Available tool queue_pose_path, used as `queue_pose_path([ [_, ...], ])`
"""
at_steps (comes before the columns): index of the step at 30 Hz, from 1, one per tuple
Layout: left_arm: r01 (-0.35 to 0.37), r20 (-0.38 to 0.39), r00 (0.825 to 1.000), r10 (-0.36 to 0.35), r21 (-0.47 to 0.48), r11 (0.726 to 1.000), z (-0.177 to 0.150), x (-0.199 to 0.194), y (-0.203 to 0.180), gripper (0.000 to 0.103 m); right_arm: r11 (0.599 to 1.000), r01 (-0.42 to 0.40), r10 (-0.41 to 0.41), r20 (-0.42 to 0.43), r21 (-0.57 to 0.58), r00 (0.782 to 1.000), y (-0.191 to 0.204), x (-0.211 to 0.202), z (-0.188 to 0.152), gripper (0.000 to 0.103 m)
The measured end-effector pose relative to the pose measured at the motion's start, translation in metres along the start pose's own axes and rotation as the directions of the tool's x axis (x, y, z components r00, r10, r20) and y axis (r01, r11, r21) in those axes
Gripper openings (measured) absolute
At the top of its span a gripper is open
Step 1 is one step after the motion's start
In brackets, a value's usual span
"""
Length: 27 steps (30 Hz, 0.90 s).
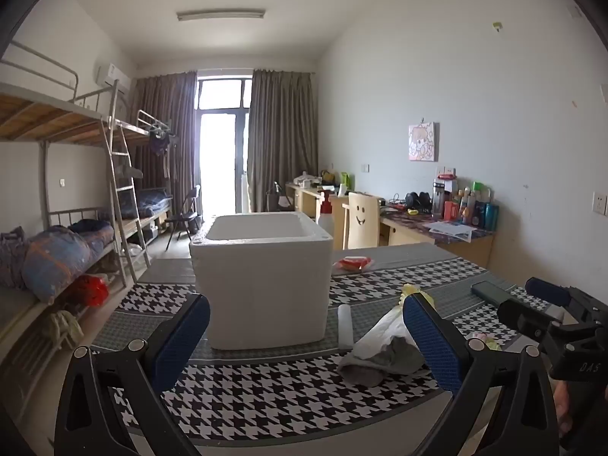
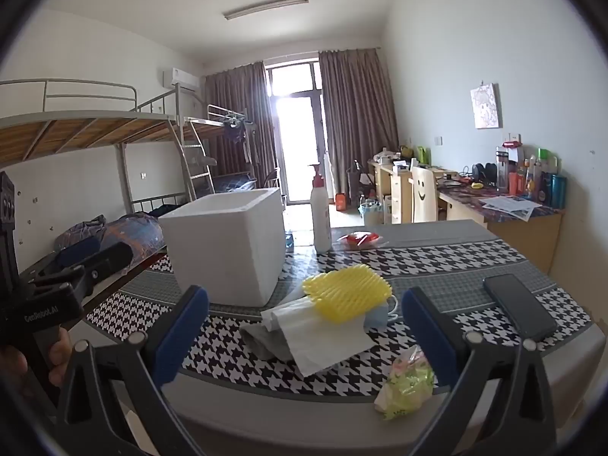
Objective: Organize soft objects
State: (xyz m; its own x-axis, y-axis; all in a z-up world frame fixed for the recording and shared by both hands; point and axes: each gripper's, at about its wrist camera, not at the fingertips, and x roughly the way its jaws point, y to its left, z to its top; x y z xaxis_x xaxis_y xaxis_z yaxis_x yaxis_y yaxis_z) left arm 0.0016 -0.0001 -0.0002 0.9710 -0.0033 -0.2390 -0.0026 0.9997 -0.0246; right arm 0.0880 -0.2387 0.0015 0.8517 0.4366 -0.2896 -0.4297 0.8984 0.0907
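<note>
Both tools are spread wide with nothing between their blue pads: the left tool faces the white foam box, and the right tool faces the pile of soft things on the houndstooth-covered bench. The right wrist view lays the pile out plainly: a yellow ribbed piece on top, a white cloth under it, a grey cloth at the left, something pale blue behind, all just right of the box. From the left wrist the same pile is half hidden behind a pad, showing mainly white and grey fabric. Only the right view shows the green-and-pink crumpled wrapper near the bench's front edge and the whole pump bottle. A dark phone lies apart to the right.
</note>
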Motion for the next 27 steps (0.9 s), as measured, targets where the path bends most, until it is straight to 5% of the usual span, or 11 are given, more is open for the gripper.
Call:
queue_pose_path([
  [27, -0.001, -0.010, 1.000, 0.000, -0.004, 1.000, -0.0027, 0.0027, -0.0012, 0.102, 1.000, 0.005, -0.005, -0.002, 0.016, 1.000, -0.0009, 0.0030, -0.0019, 0.103],
])
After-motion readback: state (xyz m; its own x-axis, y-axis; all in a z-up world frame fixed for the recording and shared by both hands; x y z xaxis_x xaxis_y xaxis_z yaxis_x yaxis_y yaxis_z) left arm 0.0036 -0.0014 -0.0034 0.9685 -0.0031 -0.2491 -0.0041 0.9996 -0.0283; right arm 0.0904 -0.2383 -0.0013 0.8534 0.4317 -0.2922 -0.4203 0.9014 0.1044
